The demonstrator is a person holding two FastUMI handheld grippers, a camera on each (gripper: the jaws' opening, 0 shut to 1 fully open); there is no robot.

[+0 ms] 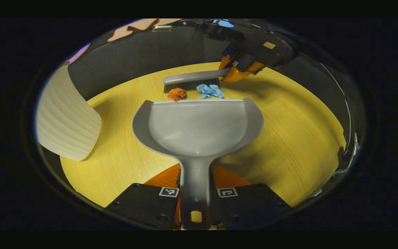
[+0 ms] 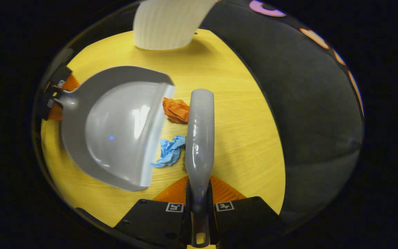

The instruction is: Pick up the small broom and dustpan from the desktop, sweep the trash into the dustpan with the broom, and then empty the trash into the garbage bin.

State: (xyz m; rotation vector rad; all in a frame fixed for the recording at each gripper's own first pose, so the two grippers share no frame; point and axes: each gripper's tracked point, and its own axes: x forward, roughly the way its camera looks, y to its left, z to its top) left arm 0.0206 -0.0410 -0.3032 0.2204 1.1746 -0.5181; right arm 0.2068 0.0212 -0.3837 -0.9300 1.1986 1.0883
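Between grey plastic dustpan [image 1: 198, 128] and broom [image 2: 200, 138], crumpled paper scraps [image 2: 169, 154] lie.

Yellow wood-grain desktop [image 1: 288, 138], round-looking in both views. On it in left gripper view: ribbed white bin [image 1: 66, 117] at left edge, orange paper wad [image 1: 177, 93] and blue paper wad [image 1: 209, 90] upper centre, side by side, apart. Dustpan [image 1: 197, 126] lip at centre, just short of both wads. Broom [image 1: 192, 80] bristles down, just behind wads.
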